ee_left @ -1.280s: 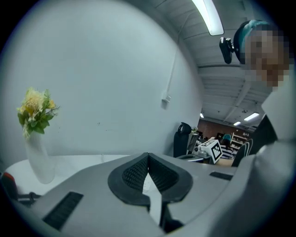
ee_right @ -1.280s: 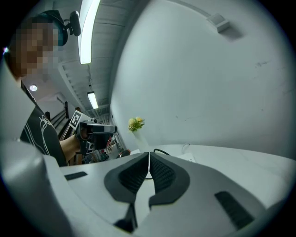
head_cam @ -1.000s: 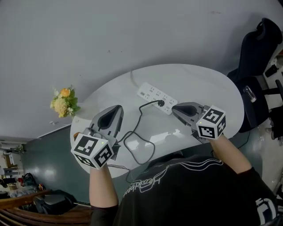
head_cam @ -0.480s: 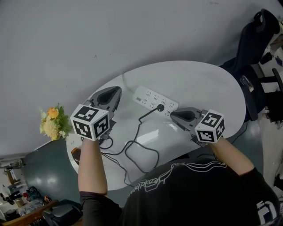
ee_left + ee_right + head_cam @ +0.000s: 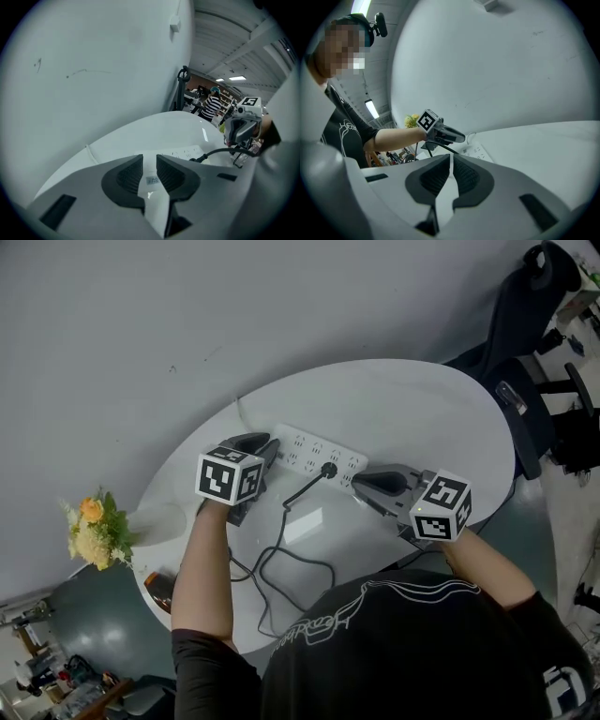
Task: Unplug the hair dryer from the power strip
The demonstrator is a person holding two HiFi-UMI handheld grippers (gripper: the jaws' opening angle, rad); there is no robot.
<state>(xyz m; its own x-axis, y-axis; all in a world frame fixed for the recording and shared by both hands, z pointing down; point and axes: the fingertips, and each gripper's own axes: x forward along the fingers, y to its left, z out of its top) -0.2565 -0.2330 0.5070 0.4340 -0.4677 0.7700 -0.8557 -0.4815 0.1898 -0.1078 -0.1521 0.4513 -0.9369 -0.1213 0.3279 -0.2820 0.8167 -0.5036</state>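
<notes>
A white power strip (image 5: 319, 453) lies across the middle of the oval white table (image 5: 422, 409). A black plug (image 5: 328, 469) sits in it, and its black cable (image 5: 277, 554) loops toward the near edge. My left gripper (image 5: 270, 441) points down at the strip's left end. Its jaws have just been opening and now stand a little apart, with the strip's white surface (image 5: 151, 178) showing in the gap and no pad pressing on it. My right gripper (image 5: 357, 486) rests by the strip's right end, shut and empty. The left gripper view shows the plug (image 5: 199, 158) ahead.
A bunch of yellow flowers (image 5: 94, 526) stands off the table's left side. A brownish object (image 5: 157, 585) lies at the near left edge, where the cable leads. A black office chair (image 5: 534, 315) stands at the far right. A grey wall runs behind the table.
My left gripper has swung from the near left of the table forward and down onto the strip's left end. My right gripper has sunk slightly beside the right end. The plug stays seated.
</notes>
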